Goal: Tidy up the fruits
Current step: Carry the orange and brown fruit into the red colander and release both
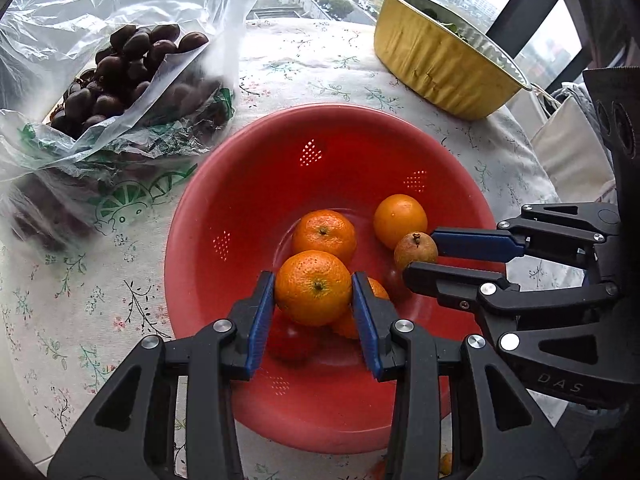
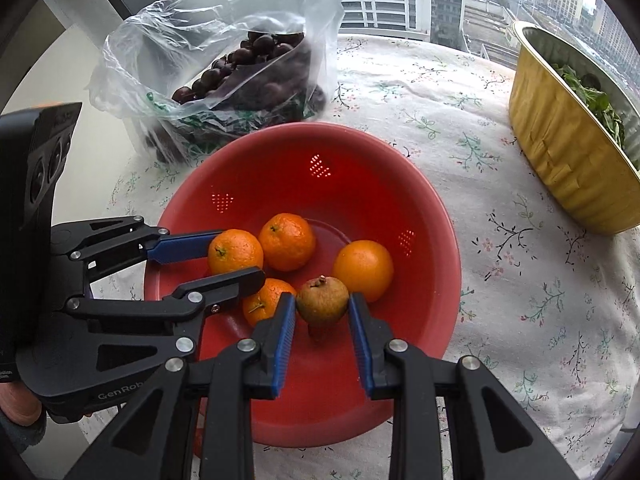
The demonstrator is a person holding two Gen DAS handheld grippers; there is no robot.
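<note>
Red colander (image 1: 208, 240): plastic, round, with perforated patches on its wall; stood on the surface (image 1: 120, 320), which was covered by a white cloth printed with small flowers.

Contents of the colander: three loose tangerines. One tangerine (image 1: 324, 236) lay near the middle, one smoother orange fruit (image 1: 400, 220) lay toward the right wall, and a third (image 2: 262, 304) lay low in the bowl, largely hidden in the left wrist view.

Left gripper (image 1: 314, 292): blue-padded fingers (image 1: 260, 320) closed on a fourth tangerine (image 1: 314, 286), one pad against each side, stem end facing the camera. The fruit was held over the colander, above the low one.

Right gripper (image 2: 322, 308): fingers (image 2: 284, 336) clamped on a small brown pear (image 2: 322, 300), russet-skinned, stem end up. The left pad touched its side; the right pad met it at the edge. It hung inside the colander's rim, just beside the smooth orange fruit.

Plastic bag (image 1: 120, 20): clear, open at the top, with green print low on its side; stood behind and left of the colander, touching or nearly touching its rim. It held dark purple grapes (image 1: 132, 68), heaped.

Foil container (image 1: 440, 64): gold outside, silver inside, set apart at the far right of the surface; leafy greens (image 2: 596, 100) showed inside it.

Background: window with city buildings beyond the surface.
</note>
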